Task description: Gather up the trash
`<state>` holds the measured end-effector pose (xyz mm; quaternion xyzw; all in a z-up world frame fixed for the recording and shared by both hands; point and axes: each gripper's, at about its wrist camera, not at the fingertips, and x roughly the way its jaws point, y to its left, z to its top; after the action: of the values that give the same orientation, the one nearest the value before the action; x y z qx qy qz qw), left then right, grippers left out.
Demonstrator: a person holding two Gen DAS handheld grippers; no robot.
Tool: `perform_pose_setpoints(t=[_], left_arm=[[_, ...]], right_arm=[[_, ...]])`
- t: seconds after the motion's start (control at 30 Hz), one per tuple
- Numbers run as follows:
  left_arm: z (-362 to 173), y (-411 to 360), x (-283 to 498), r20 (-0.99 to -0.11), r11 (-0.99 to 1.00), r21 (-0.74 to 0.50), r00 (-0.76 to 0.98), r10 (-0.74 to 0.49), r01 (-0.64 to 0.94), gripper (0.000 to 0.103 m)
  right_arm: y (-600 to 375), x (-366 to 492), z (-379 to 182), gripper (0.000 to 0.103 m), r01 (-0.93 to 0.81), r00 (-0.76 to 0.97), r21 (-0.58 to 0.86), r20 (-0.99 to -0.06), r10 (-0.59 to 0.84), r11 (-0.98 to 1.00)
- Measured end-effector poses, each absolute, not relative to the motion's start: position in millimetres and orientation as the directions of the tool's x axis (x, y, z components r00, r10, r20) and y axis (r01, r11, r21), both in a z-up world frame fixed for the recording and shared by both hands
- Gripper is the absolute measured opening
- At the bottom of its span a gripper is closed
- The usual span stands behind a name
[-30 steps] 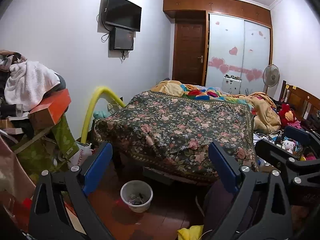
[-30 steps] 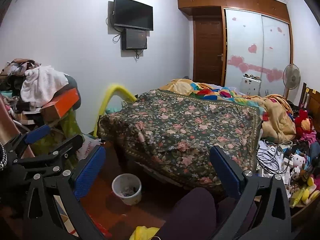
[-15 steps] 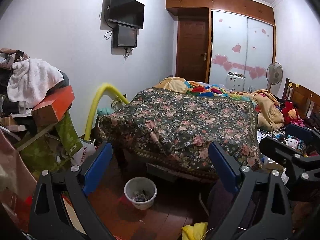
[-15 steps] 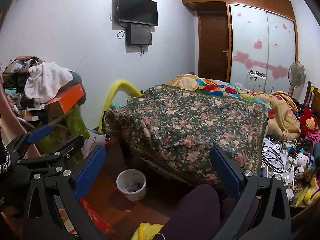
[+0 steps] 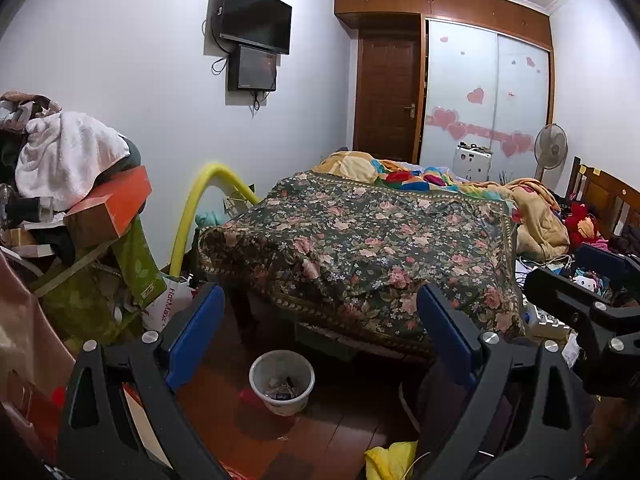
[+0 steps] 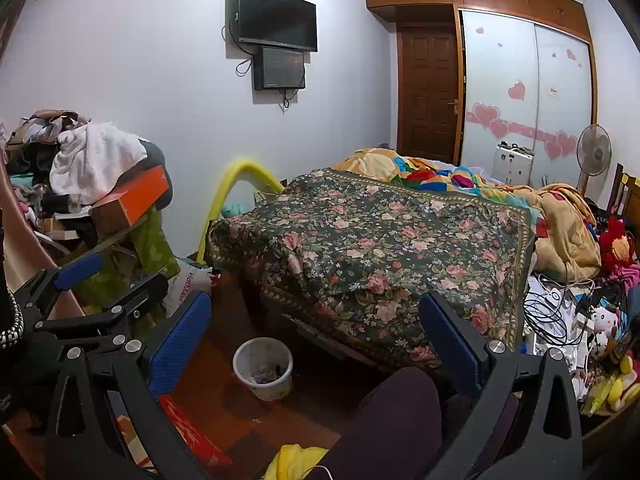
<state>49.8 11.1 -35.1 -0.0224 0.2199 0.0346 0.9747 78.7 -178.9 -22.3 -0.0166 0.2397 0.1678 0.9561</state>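
Note:
A small white trash bin (image 5: 282, 382) stands on the dark wooden floor at the foot of the bed, with some litter inside; it shows in the right wrist view too, as the bin (image 6: 263, 368). My left gripper (image 5: 320, 332) is held well above the floor, open, nothing between its blue pads. My right gripper (image 6: 316, 340) is likewise open and empty. The right gripper's body appears at the right edge of the left wrist view, and the left gripper's body sits at the left of the right wrist view. A yellow crumpled item (image 6: 292, 460) lies low in front.
A bed with a floral cover (image 5: 360, 240) fills the middle. A cluttered pile with a white towel and orange box (image 5: 108, 208) stands left. A yellow foam tube (image 5: 192, 208) leans by the wall. Toys and cables (image 6: 580, 320) crowd the right. A person's dark-clothed knee (image 6: 392, 420) is below.
Both views have shifted slightly forward and down: the bin and bed sit a little lower and nearer. Both grippers stay open.

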Motion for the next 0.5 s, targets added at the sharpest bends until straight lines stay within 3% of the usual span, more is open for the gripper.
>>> perform_pose_setpoints(t=[0.5], left_arm=[[-38.8,10.8,48.4,-0.436,0.997,-0.035,0.899,0.051,-0.074,0.097]], right_arm=[[-178.8,79.0,-22.8,0.103,-0.331,0.827,0.047,-0.466,0.314,0.942]])
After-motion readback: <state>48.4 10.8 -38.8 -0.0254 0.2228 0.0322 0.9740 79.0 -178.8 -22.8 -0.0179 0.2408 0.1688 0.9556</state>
